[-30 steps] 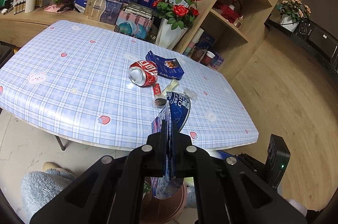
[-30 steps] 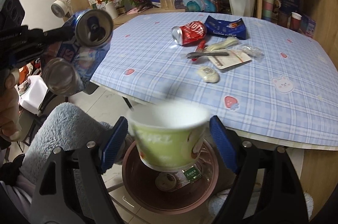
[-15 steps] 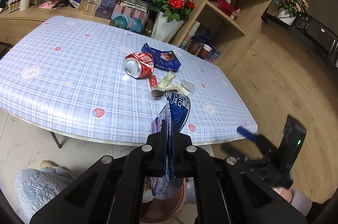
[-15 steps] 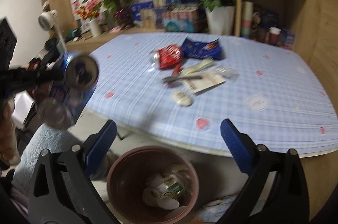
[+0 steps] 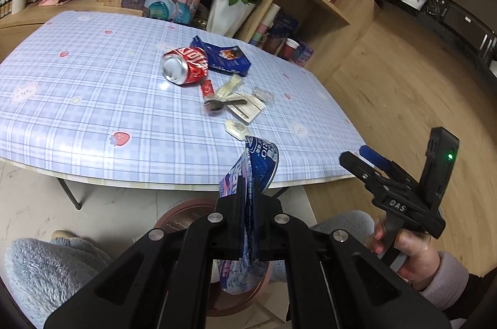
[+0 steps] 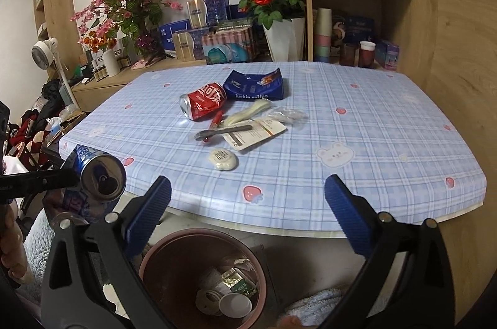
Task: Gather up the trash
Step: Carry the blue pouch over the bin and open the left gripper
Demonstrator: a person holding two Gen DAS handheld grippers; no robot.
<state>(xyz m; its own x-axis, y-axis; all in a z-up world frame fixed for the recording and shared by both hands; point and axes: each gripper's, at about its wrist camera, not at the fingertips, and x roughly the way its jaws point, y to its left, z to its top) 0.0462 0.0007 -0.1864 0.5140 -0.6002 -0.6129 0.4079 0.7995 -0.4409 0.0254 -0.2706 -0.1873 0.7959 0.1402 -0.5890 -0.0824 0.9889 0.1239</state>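
**Blue can clamped in the left gripper, right gripper wide and empty above the bin**

The left gripper is squeezed tight on a flattened blue can, which sticks up past the fingertips and hangs below them too. In the right wrist view the same can shows at 9 o'clock, its round open end facing the camera, off the near edge of the table.

The right gripper has just been opening and now stands spread wide, with nothing between its blue pads. Below it, at 6 o'clock, sits a brown bin on the floor, holding a cup and some wrappers.

On the checked table, near its middle, lie a crushed red can, a dark blue snack bag touching it at 2 o'clock, a white packet, a spoon-like utensil and a small round sachet nearest the table's front edge.
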